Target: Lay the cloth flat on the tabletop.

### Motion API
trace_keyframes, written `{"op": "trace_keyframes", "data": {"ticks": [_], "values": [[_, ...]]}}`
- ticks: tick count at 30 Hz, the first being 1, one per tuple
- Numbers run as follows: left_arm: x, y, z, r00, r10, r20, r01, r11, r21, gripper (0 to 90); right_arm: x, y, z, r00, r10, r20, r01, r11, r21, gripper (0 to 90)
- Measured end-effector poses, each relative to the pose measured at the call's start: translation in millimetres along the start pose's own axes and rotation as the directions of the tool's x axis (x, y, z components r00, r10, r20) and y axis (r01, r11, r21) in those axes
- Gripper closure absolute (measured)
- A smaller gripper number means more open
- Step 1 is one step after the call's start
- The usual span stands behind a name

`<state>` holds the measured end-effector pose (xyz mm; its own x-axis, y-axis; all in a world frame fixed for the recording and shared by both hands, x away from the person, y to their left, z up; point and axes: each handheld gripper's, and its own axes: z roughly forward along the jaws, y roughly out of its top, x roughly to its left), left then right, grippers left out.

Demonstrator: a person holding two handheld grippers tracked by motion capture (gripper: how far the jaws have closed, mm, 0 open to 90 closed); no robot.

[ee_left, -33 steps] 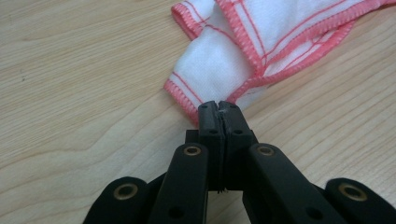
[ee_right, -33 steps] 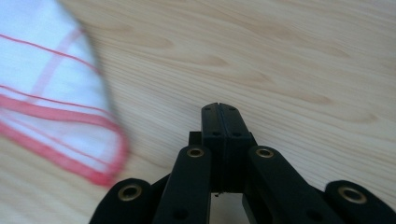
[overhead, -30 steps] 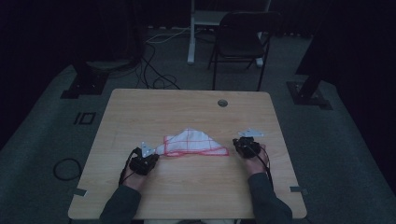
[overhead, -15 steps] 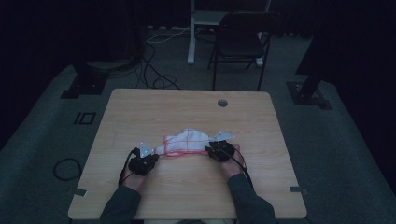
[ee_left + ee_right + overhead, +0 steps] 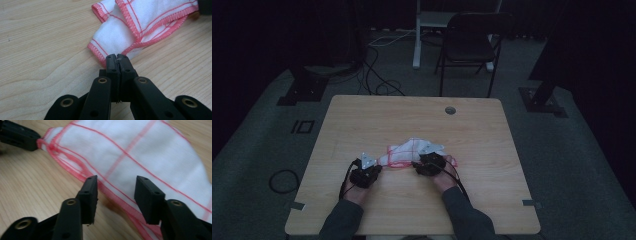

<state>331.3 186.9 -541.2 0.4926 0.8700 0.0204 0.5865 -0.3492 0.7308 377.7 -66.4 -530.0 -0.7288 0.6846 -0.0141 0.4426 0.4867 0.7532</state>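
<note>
Over on the left, the left gripper (image 5: 366,174) sits low on the wooden table (image 5: 362,115), near the person's edge, and its jaws are pinched tight on a corner of the cloth (image 5: 412,151). From the left gripper view you can see it plainly: the two black jaws meet with the pink-stitched hem caught between them, and the white fabric bunches up and folds away from the tips. The person's left hand (image 5: 354,192) wraps the handle, dark sleeve coming in from the bottom edge.

Moving to the middle, the cloth lies crumpled on the table, white with thin red lines and a pink border, stretched between the two tools.

Now the right side: the right gripper (image 5: 429,164) is right at the cloth's near edge, touching or just over it. Its jaws stand apart, a clear gap between them, nothing held. In the right gripper view (image 5: 116,195) the pink hem runs across beneath that gap, and the other gripper's black tips show at the top left, clamped on the far corner. The right hand (image 5: 447,179) is behind it, cable trailing back.

Beyond the table, a dark chair (image 5: 469,47) stands on the floor.
</note>
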Motion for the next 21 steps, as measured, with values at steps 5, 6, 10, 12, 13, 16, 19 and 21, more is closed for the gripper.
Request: {"op": "trace_keyframes", "data": {"ticks": [5, 6, 10, 12, 13, 16, 19, 21], "values": [[0.3, -0.3, 0.0, 1.0, -0.001, 0.001, 0.001, 1.0, -0.001, 89.3, 10.1, 9.4, 10.7, 0.9997, -0.015, 0.021, 0.015, 1.0, 0.013, 56.1], [0.2, -0.3, 0.0, 1.0, -0.001, 0.001, 0.001, 1.0, -0.002, 89.4, 10.6, 10.1, 11.9, 0.9993, -0.014, 0.033, 0.014, 1.0, 0.019, 63.1], [0.2, -0.2, 0.0, 1.0, 0.003, 0.001, -0.003, 1.0, -0.001, 89.5, 8.6, 10.8, 11.5, 0.9997, -0.007, 0.025, 0.006, 1.0, 0.02, 84.4], [0.1, 0.2, 0.1, 1.0, 0.004, 0.001, -0.004, 1.0, 0.0, 89.6, 6.6, 9.9, 7.4, 0.9995, -0.006, 0.032, 0.005, 1.0, 0.012, 86.9], [0.1, 0.2, 0.1, 1.0, 0.004, 0.001, -0.004, 1.0, 0.001, 89.6, 5.1, 9.0, 5.6, 0.9994, -0.001, 0.034, 0.001, 1.0, 0.01, 87.0], [0.3, 0.3, 0.1, 1.0, 0.004, 0.002, -0.004, 1.0, 0.001, 89.6, 0.4, 6.5, 1.8, 0.9995, 0.016, 0.027, -0.016, 1.0, 0.001, 87.2], [1.4, -0.1, -0.3, 1.0, 0.001, 0.0, -0.001, 1.0, 0.001, 89.6, -9.2, -0.7, -9.5, 0.999, 0.029, 0.032, -0.029, 1.0, -0.003, 87.4], [2.5, -0.2, -0.7, 1.0, -0.003, -0.001, 0.003, 1.0, 0.003, 89.6, -15.4, -5.1, -16.6, 0.9985, 0.039, 0.04, -0.039, 0.999, -0.001, 87.4]]}}
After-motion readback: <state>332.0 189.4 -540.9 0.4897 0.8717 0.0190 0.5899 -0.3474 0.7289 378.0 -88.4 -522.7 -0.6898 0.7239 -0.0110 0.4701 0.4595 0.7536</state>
